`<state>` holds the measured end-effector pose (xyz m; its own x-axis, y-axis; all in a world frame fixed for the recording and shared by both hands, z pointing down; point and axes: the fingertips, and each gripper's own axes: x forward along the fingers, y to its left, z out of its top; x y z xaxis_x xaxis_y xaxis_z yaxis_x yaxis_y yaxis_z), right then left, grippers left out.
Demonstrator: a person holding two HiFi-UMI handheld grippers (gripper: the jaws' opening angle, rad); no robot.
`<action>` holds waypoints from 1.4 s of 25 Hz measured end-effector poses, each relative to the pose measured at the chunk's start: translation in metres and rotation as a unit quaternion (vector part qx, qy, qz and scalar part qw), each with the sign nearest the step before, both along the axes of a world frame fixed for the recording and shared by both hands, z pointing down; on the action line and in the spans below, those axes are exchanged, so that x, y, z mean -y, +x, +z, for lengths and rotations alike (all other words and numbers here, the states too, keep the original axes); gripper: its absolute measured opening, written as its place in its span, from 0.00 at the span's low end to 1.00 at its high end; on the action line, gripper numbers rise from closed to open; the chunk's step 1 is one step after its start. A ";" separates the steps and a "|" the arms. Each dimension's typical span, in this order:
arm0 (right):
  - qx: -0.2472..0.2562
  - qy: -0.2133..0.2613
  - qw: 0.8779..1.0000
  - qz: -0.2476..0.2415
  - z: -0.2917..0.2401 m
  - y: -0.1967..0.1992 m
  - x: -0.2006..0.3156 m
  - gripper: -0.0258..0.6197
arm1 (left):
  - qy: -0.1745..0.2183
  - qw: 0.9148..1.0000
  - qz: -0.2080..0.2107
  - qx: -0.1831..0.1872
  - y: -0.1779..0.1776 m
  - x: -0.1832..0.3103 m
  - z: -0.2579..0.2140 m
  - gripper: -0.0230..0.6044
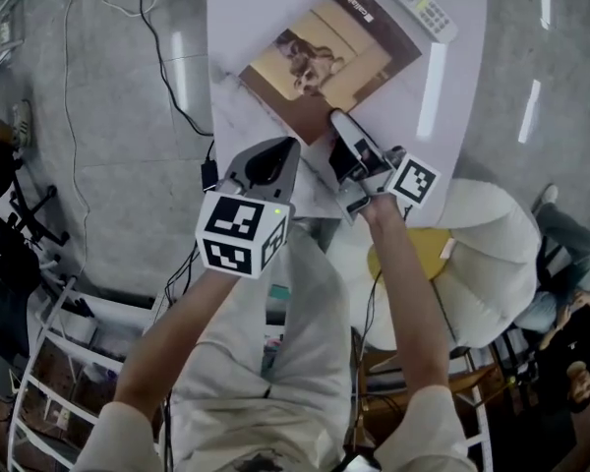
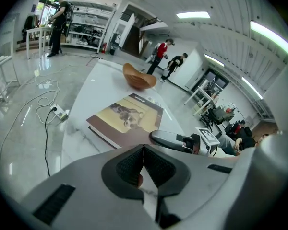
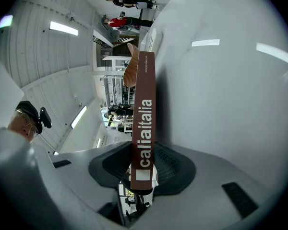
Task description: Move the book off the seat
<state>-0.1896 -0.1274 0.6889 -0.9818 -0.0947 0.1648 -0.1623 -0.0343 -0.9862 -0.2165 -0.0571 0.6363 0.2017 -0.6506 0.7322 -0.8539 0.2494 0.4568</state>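
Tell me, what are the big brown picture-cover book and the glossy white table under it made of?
Brown book: likely paper pages in a stiff card cover, smooth satin print; it has a thick, straight edge. White table: polished stone or marble-look laminate, I can't tell which; faint grey veins and sharp light reflections show.

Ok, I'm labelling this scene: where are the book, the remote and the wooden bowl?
book (image 1: 324,62), head view, middle of its cover.
remote (image 1: 425,10), head view, its keypad.
wooden bowl (image 2: 139,76), left gripper view, its outer side.
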 end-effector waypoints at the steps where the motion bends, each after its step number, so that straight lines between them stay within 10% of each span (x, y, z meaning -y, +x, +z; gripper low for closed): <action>1: -0.001 0.000 1.000 -0.003 0.001 -0.007 0.000 0.26 | 0.000 1.000 -0.008 0.000 -0.005 -0.001 0.000 0.06; 18: -0.092 0.013 0.994 -0.056 0.003 -0.066 -0.003 0.26 | 0.002 0.999 -0.049 -0.013 -0.033 -0.007 0.002 0.06; 30: -0.298 0.070 0.948 -0.091 0.027 -0.043 -0.005 0.21 | 0.003 0.999 -0.047 -0.016 -0.027 -0.002 0.001 0.06; 35: -0.301 0.095 0.942 -0.114 0.024 -0.045 -0.009 0.21 | 0.000 0.999 -0.050 -0.020 -0.023 -0.006 0.002 0.06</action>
<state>-0.2348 -0.1184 0.7130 -0.7137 0.0235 0.7001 -0.6761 0.2380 -0.6973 -0.2391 -0.0516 0.6387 0.1656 -0.6694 0.7242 -0.8058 0.3316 0.4907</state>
